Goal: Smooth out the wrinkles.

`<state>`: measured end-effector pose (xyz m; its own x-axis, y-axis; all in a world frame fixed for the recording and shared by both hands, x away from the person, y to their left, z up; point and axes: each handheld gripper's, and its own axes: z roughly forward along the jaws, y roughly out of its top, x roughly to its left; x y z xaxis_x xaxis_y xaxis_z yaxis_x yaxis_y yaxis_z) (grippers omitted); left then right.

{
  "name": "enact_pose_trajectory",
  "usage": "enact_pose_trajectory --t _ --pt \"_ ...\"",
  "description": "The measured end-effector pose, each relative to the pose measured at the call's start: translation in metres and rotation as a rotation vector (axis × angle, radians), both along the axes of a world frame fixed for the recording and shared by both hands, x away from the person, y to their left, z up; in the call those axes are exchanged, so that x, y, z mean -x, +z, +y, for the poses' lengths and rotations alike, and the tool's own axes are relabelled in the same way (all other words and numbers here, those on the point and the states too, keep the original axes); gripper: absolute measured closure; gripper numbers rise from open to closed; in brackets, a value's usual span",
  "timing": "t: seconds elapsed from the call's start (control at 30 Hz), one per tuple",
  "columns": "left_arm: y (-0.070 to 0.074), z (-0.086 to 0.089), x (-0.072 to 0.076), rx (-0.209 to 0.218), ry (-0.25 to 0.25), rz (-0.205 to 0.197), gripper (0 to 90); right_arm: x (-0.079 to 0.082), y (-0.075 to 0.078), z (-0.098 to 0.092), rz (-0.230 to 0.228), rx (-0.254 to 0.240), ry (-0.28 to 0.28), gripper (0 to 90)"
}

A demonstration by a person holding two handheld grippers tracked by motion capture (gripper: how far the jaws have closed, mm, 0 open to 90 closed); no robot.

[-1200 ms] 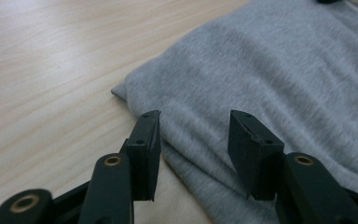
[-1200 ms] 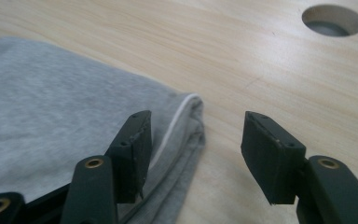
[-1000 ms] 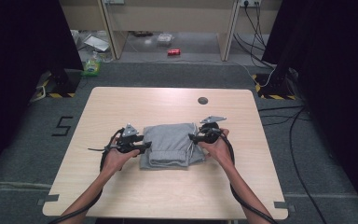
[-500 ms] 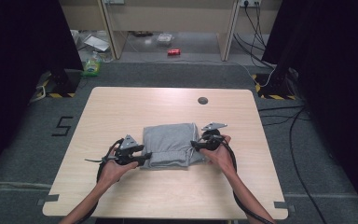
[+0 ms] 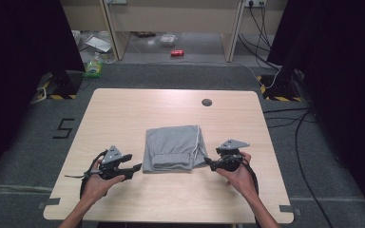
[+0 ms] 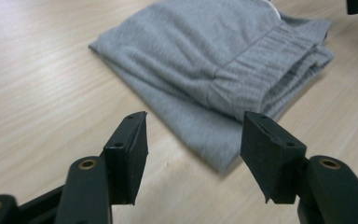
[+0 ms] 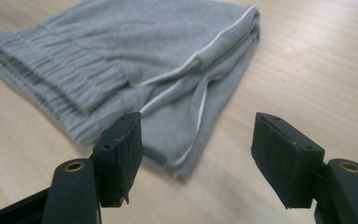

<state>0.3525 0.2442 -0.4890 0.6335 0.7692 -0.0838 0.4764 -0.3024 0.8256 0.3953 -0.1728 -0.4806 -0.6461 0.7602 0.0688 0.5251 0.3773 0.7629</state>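
A folded grey garment (image 5: pixel 175 147) with a ribbed waistband and white piping lies in the middle of the wooden table (image 5: pixel 123 109). My left gripper (image 5: pixel 134 168) sits just off its near left corner, jaws open with nothing between them; they have just been opening. In the left gripper view the garment (image 6: pixel 214 60) lies ahead of the jaws. My right gripper (image 5: pixel 209 162) is beside the garment's near right corner, open and holding nothing, its jaws also just opening. The right gripper view has the garment's (image 7: pixel 135 60) white-edged corner ahead of the gripper (image 7: pixel 196 154).
A small dark round disc (image 5: pixel 206 102) sits near the table's far right. Beyond the table are a wooden shelf unit (image 5: pixel 171 19), a red can (image 5: pixel 177 52) on the floor, and cables (image 5: pixel 294 118) on the right.
Both grippers have let go of the garment and drawn back and outward from its sides toward the near edge. The garment now lies flat and free on the table.
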Motion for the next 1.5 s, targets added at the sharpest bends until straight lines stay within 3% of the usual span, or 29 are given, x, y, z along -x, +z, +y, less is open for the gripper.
enact_pose_trajectory --t 0.3,0.47,0.7,0.77,0.83,1.2,1.5 --pt "-0.014 0.018 0.022 -0.007 0.026 0.059 30.8 0.023 -0.012 -0.008 0.031 0.019 0.002 31.2" --pt "-0.021 0.024 0.029 -0.033 0.044 0.080 26.9 0.031 -0.016 -0.008 0.036 0.037 0.002 29.6" --pt "-0.026 0.031 0.042 -0.092 0.060 0.077 20.2 0.041 -0.024 -0.012 0.071 0.060 -0.003 27.5" --pt "-0.032 0.032 0.046 -0.134 0.059 0.082 19.5 0.042 -0.025 -0.011 0.077 0.065 -0.005 25.8" --pt "-0.034 0.034 0.048 -0.125 0.068 0.068 17.1 0.043 -0.027 -0.010 0.091 0.077 -0.002 24.3" --pt "-0.035 0.034 0.048 -0.125 0.068 0.067 14.4 0.045 -0.028 -0.004 0.067 0.140 0.014 19.7" --pt "-0.035 0.034 0.048 -0.125 0.069 0.067 14.4 0.044 -0.028 -0.006 0.064 0.142 0.017 19.7"
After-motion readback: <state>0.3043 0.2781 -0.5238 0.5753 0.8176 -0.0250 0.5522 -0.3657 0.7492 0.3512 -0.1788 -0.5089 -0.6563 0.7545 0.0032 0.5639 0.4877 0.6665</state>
